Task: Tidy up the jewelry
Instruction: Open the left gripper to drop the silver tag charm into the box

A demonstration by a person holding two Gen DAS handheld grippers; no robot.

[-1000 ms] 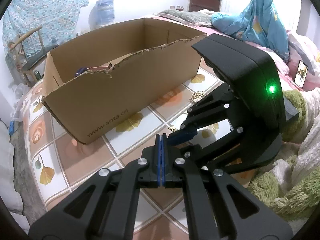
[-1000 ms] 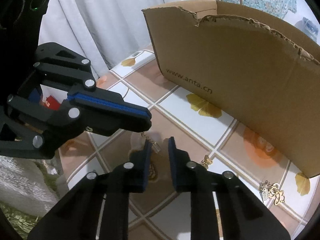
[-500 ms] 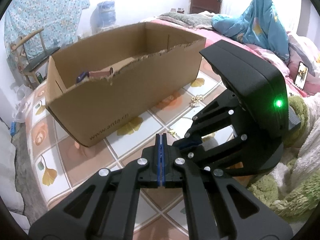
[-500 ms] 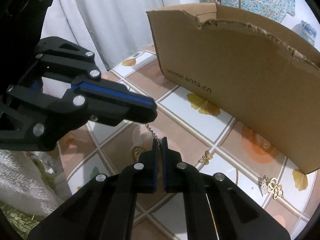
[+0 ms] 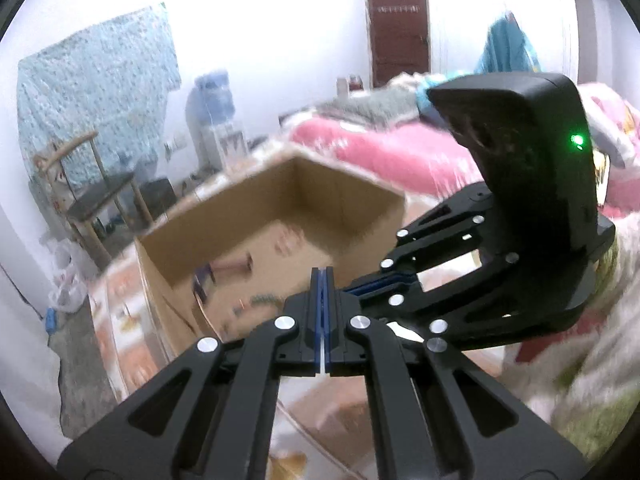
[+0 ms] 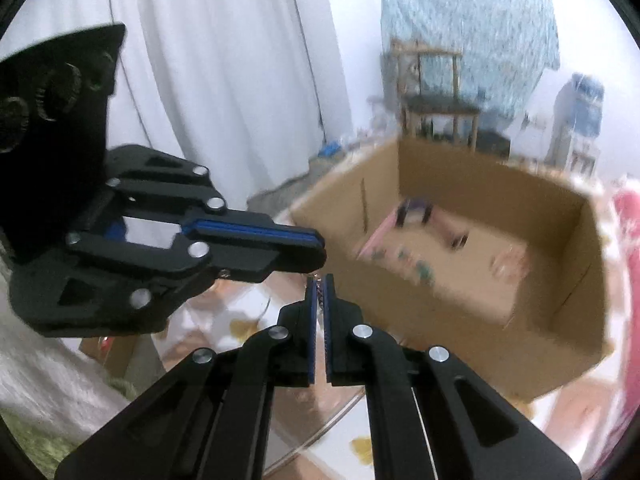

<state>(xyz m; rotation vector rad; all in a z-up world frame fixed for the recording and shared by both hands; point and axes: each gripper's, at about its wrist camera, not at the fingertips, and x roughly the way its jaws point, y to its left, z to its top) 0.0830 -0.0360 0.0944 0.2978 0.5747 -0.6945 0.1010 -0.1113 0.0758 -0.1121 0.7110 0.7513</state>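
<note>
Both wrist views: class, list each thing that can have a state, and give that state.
Cardboard box: open at the top, some items blurred inside.
Left gripper: shut.
Right gripper: shut on a thin chain.
Door: closed.
Chair: upright.

Both my grippers have risen from the tiled floor (image 6: 248,320), so the cardboard box (image 6: 460,280) now shows its inside from above. My right gripper (image 6: 319,292), open a second ago, has just closed on a thin chain (image 6: 319,289) and lifted it beside my left gripper (image 6: 316,246).
</note>
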